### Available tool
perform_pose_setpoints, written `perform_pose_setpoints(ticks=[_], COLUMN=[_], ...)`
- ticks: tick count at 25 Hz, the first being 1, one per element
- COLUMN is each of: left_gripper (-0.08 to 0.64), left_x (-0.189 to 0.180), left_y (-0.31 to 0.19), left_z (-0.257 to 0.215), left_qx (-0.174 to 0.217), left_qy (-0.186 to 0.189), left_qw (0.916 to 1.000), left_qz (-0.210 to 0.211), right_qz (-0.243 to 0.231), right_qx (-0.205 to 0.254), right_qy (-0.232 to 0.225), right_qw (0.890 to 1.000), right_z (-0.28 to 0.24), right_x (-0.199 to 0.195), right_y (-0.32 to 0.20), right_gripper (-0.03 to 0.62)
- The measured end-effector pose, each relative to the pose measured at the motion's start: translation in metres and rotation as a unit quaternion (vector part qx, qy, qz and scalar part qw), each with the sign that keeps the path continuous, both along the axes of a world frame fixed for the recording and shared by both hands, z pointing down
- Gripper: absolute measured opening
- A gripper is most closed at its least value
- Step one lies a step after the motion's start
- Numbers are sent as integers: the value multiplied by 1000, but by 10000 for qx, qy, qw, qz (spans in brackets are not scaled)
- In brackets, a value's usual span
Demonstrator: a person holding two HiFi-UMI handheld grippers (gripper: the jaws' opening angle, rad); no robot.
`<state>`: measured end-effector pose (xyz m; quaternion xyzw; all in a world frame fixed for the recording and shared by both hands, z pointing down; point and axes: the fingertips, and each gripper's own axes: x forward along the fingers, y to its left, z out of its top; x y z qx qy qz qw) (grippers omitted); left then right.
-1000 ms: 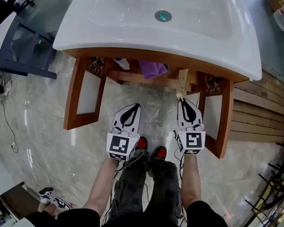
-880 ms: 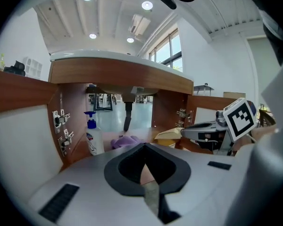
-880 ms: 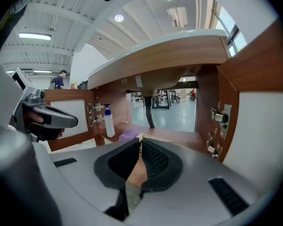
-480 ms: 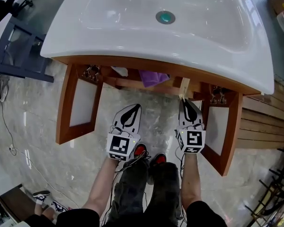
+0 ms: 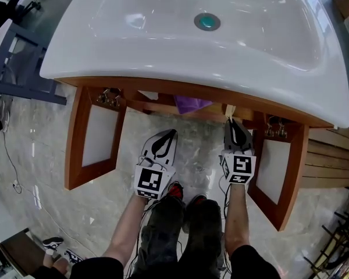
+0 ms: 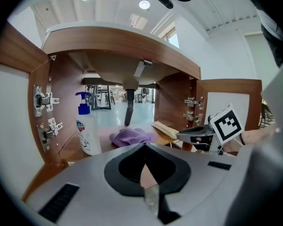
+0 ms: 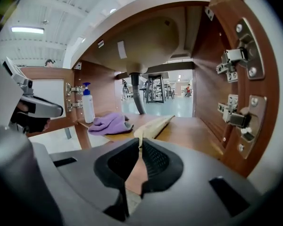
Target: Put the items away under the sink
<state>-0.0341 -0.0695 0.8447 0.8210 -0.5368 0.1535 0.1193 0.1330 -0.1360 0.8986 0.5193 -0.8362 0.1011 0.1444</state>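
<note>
Under the white sink (image 5: 163, 39) the wooden cabinet stands with both doors open. On its shelf are a white pump bottle (image 6: 86, 128) with a blue top and a crumpled purple cloth (image 6: 129, 136), also seen as the bottle (image 7: 88, 105) and cloth (image 7: 108, 123). A long flat beige item (image 7: 153, 125) rests on the shelf, its near end pinched by my right gripper (image 7: 139, 140), which is shut on it at the cabinet's front edge (image 5: 231, 120). My left gripper (image 5: 173, 131) hangs shut and holds nothing, short of the opening (image 6: 144, 144).
The open left door (image 5: 90, 138) and right door (image 5: 279, 173) flank my grippers. Metal hinges (image 7: 236, 119) sit close on the right wall. A dark drain pipe (image 6: 129, 107) drops at the shelf's back. The person's legs and shoes (image 5: 174, 192) stand on the marble floor.
The right gripper has pushed forward to the cabinet's edge, carrying the beige item further under the sink. The view has come nearer the sink; the left gripper has barely moved.
</note>
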Motion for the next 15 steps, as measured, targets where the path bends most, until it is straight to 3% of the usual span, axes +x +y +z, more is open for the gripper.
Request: perform_pose_setpoints(ticks=[9, 11, 13, 15], left_gripper=[6, 6, 6, 6], left_x=[-7, -6, -7, -8], left_y=[0, 3, 4, 5], left_z=[10, 11, 10, 8], left_qx=[-14, -39, -48, -30], left_qy=[-18, -23, -18, -4], left_qw=[10000, 10000, 10000, 10000], left_qz=[-33, -15, -10, -23], right_qz=[37, 70, 139, 158], right_qx=[56, 59, 90, 98], right_qy=[-47, -109, -108, -113], right_qw=[10000, 9999, 9998, 9998], right_z=[7, 7, 5, 3], right_x=[-1, -1, 1, 2], right_y=[-9, -8, -7, -5], right_gripper=[56, 197, 247, 256])
